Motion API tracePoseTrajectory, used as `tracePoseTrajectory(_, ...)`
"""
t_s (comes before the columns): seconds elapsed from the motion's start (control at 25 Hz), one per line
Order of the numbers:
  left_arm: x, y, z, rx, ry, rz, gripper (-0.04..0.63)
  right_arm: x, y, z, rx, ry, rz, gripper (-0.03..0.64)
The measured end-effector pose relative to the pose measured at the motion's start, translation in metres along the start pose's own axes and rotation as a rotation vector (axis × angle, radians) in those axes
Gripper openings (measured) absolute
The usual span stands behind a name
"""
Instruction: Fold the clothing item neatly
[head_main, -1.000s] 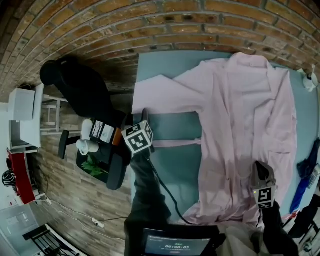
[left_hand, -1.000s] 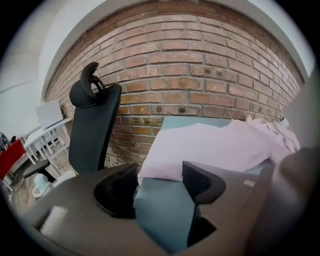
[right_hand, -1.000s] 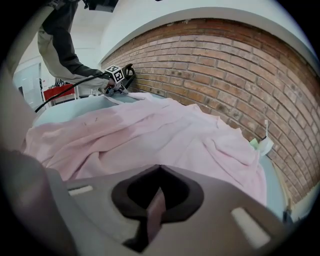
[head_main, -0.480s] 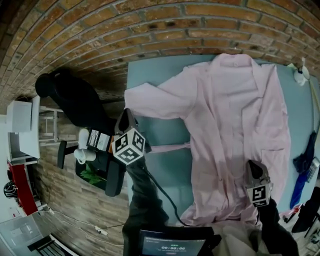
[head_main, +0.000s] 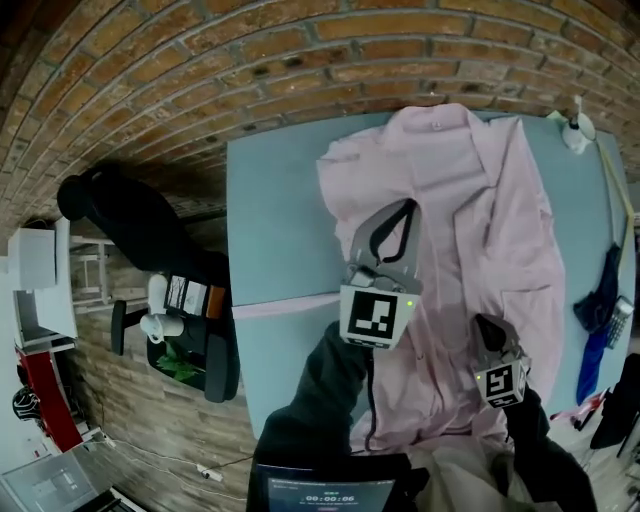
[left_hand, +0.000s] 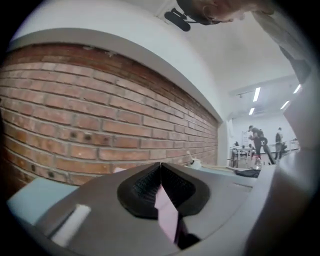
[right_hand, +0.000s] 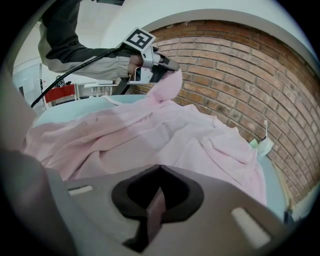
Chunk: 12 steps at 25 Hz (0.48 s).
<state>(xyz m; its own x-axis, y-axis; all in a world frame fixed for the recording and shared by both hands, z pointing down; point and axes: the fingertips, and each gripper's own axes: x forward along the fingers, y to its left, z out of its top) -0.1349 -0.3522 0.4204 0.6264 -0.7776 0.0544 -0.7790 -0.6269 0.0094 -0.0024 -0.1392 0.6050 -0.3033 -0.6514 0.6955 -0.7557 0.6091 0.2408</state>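
A pale pink shirt (head_main: 470, 230) lies spread on the blue-grey table (head_main: 270, 220), collar toward the brick wall. My left gripper (head_main: 398, 212) hovers over the shirt's left half, lifted off the cloth, shut on the pink sleeve (head_main: 345, 185). A strip of pink fabric (left_hand: 167, 212) shows pinched between its jaws. In the right gripper view the left gripper (right_hand: 155, 62) holds the sleeve end (right_hand: 167, 82) up above the shirt body (right_hand: 165, 135). My right gripper (head_main: 483, 328) rests at the shirt's near hem, shut on a fold of the fabric (right_hand: 154, 212).
A thin pink strip (head_main: 285, 304) lies across the table's left part. A white bottle (head_main: 575, 130) stands at the far right corner. A blue item (head_main: 600, 295) sits at the right edge. An office chair (head_main: 205, 345) stands off the table's left side. A brick wall (head_main: 300, 60) runs behind.
My left gripper has swung from the table's left edge up and to the right over the shirt, bringing the sleeve with it. The right gripper has stayed at the hem.
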Motion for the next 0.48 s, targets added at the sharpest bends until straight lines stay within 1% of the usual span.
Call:
tracePoseTrajectory(0.12, 0.032, -0.065, -0.011, -0.070, 0.016, -0.140, 0.015, 0.001, -0.001, 0.002, -0.005, -0.010, -0.006, 0.002)
tracePoseTrajectory(0.16, 0.036, -0.089, -0.015, -0.094, 0.033, -0.197, 0.039, 0.002, -0.001, 0.002, -0.006, -0.013, -0.007, 0.002)
tracePoseTrajectory(0.2, 0.035, -0.112, -0.020, -0.113, 0.054, -0.252, 0.203, 0.002, -0.001, 0.002, -0.006, -0.014, -0.007, 0.002)
tracePoseTrajectory(0.24, 0.031, -0.133, -0.026, -0.123, 0.078, -0.296, 0.389, 0.002, 0.000, 0.001, -0.005, -0.011, -0.007, 0.002)
tracePoseTrajectory(0.28, 0.023, -0.148, -0.032, -0.120, 0.107, -0.325, 0.405, 0.002, 0.000, 0.000, -0.003, -0.007, -0.007, 0.002)
tracePoseTrajectory(0.32, 0.011, -0.158, -0.039, -0.109, 0.137, -0.336, 0.405, 0.002, 0.000, -0.002, 0.000, -0.003, -0.007, 0.002)
tracePoseTrajectory(0.36, -0.003, -0.163, -0.045, -0.097, 0.165, -0.331, 0.405, 0.002, 0.000, -0.002, 0.004, -0.004, -0.006, 0.002)
tracePoseTrajectory(0.44, -0.038, -0.163, -0.055, -0.091, 0.213, -0.285, 0.385, -0.006, -0.003, 0.004, 0.019, -0.041, -0.017, 0.002)
tracePoseTrajectory(0.48, -0.059, -0.161, -0.060, -0.097, 0.233, -0.251, 0.343, -0.016, -0.007, 0.010, 0.032, -0.080, -0.037, 0.002)
